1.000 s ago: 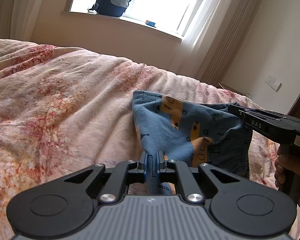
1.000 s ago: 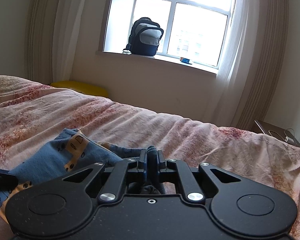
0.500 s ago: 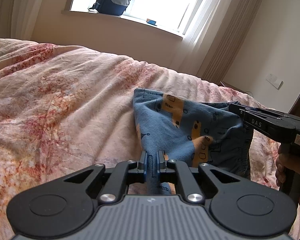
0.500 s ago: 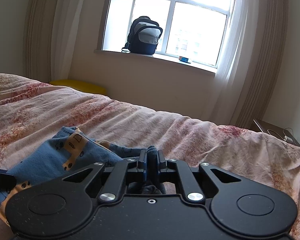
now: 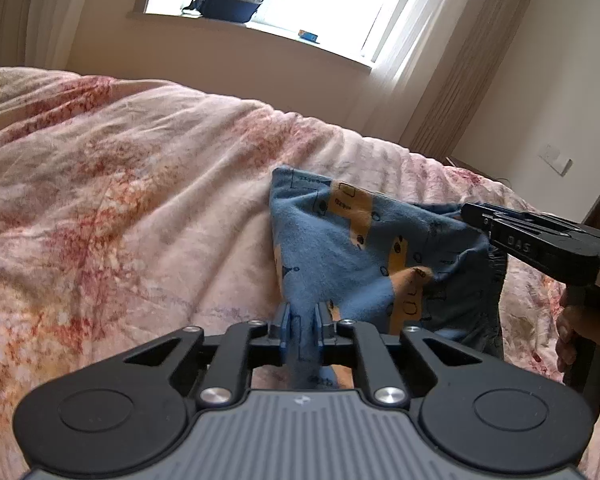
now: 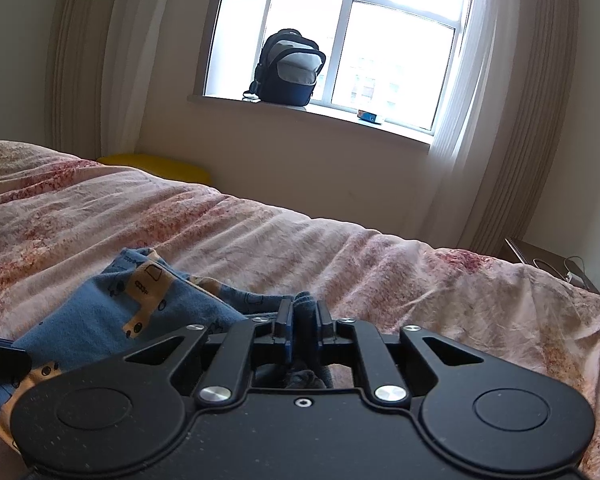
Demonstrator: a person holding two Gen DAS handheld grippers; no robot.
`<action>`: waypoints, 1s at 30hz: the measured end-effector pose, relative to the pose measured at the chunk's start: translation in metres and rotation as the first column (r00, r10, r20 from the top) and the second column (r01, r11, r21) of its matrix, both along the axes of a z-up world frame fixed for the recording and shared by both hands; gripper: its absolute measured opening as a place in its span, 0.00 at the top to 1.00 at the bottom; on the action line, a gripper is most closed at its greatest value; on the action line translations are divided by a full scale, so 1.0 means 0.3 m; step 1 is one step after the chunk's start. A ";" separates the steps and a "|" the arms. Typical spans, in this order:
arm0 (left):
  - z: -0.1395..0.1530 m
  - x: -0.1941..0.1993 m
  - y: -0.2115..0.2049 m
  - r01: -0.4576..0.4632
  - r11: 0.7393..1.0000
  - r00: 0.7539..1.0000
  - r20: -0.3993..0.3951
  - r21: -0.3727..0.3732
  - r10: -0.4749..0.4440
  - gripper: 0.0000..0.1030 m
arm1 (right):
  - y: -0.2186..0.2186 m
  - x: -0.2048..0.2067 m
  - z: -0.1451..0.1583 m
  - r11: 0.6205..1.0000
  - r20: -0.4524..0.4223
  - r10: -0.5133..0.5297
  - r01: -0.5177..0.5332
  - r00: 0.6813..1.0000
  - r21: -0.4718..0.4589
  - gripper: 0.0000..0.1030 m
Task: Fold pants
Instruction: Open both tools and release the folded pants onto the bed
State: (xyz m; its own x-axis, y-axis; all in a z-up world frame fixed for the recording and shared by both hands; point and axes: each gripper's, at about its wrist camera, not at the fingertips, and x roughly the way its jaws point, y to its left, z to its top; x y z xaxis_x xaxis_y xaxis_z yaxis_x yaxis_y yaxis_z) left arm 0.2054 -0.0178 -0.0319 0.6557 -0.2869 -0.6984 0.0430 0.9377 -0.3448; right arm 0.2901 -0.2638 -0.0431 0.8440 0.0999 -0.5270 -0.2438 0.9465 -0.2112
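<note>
Blue pants (image 5: 340,256) with orange patches hang stretched between my two grippers, just above a pink floral quilt (image 5: 120,200). My left gripper (image 5: 302,312) has a fold of the blue cloth between its pads, and its jaws are opening. In the left wrist view the right gripper (image 5: 476,216) reaches in from the right with the dark waistband edge at its tip. Its own view shows my right gripper (image 6: 303,308) with bunched waistband of the pants (image 6: 100,312) between its pads. These jaws are opening too, and the cloth still fills the gap.
The quilt (image 6: 380,264) covers the whole bed. A dark backpack (image 6: 290,70) and a small box (image 6: 370,116) sit on the window sill. A yellow object (image 6: 156,164) lies beyond the bed's far side, and a nightstand (image 6: 548,260) stands at the right. A hand (image 5: 576,328) holds the right gripper.
Both pairs of pads stand slightly wider apart than before, with cloth still between them. The pants and both hands have stayed where they were.
</note>
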 end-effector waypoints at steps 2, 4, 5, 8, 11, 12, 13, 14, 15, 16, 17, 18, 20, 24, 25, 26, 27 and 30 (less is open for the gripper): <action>-0.004 0.000 0.004 -0.005 1.000 1.000 -0.008 -0.004 0.005 0.73 | -0.005 -0.002 0.000 1.000 -0.002 -0.003 0.003 1.000 0.003 0.66; -0.006 -0.003 0.009 -0.018 1.000 1.000 -0.018 -0.008 0.018 0.55 | -0.013 -0.012 0.001 1.000 -0.001 -0.013 0.013 1.000 0.007 0.54; -0.005 -0.006 0.013 -0.027 1.000 0.999 -0.022 -0.015 0.027 0.44 | -0.018 -0.019 0.002 1.000 -0.001 -0.017 0.017 1.000 0.013 0.45; 0.005 -0.020 0.020 -0.047 0.999 0.999 -0.009 -0.013 0.047 0.32 | -0.035 -0.057 0.009 0.998 0.002 -0.045 0.045 0.999 0.042 0.30; 0.026 -0.039 0.018 -0.057 0.998 0.998 0.020 0.020 0.056 0.17 | -0.045 -0.113 0.025 0.995 0.019 -0.061 0.060 0.998 0.075 0.21; 0.034 -0.047 0.016 -0.060 0.998 0.998 0.030 0.031 0.059 0.15 | -0.048 -0.133 0.032 0.994 0.027 -0.064 0.062 0.998 0.085 0.18; 0.044 -0.058 0.015 -0.062 0.997 0.997 0.043 0.040 0.060 0.12 | -0.050 -0.156 0.040 0.994 0.036 -0.068 0.064 0.997 0.094 0.17; 0.054 -0.069 0.013 -0.060 0.997 0.997 0.056 0.047 0.057 0.09 | -0.050 -0.177 0.049 0.993 0.044 -0.070 0.065 0.997 0.102 0.13; 0.066 -0.083 0.012 -0.054 0.997 0.996 0.069 0.058 0.050 0.08 | -0.052 -0.199 0.058 0.992 0.054 -0.073 0.066 0.996 0.111 0.11; 0.078 -0.096 0.010 -0.051 0.996 0.996 0.080 0.071 0.045 0.04 | -0.055 -0.222 0.069 0.990 0.065 -0.075 0.067 0.995 0.121 0.10; 0.090 -0.109 0.007 -0.049 0.995 0.995 0.091 0.084 0.041 0.02 | -0.058 -0.245 0.079 0.989 0.075 -0.078 0.067 0.994 0.131 0.06; 0.105 -0.126 0.005 -0.048 0.994 0.994 0.106 0.103 0.037 0.02 | -0.060 -0.267 0.089 0.988 0.084 -0.080 0.068 0.993 0.141 0.04; 0.132 -0.160 -0.004 -0.044 0.989 0.991 0.134 0.143 0.025 0.01 | -0.063 -0.319 0.109 0.985 0.099 -0.082 0.066 0.992 0.157 0.03; 0.166 -0.233 -0.015 -0.054 0.978 0.988 0.155 0.201 0.023 0.00 | -0.063 -0.433 0.141 0.983 0.126 -0.089 0.066 0.988 0.173 0.01; 0.169 -0.253 -0.015 -0.056 0.977 0.988 0.154 0.206 0.025 0.00 | -0.064 -0.459 0.147 0.981 0.125 -0.091 0.067 0.988 0.183 0.01; 0.171 -0.273 -0.014 -0.056 0.977 0.988 0.151 0.208 0.024 0.00 | -0.066 -0.489 0.153 0.979 0.121 -0.093 0.069 0.988 0.193 0.01; 0.174 -0.292 -0.013 -0.052 0.976 0.989 0.146 0.209 0.022 0.00 | -0.066 -0.514 0.156 0.977 0.120 -0.095 0.070 0.988 0.202 0.01; 0.183 -0.351 -0.009 -0.057 0.975 0.989 0.145 0.214 0.026 0.00 | -0.066 -0.591 0.164 0.974 0.113 -0.097 0.071 0.989 0.215 0.01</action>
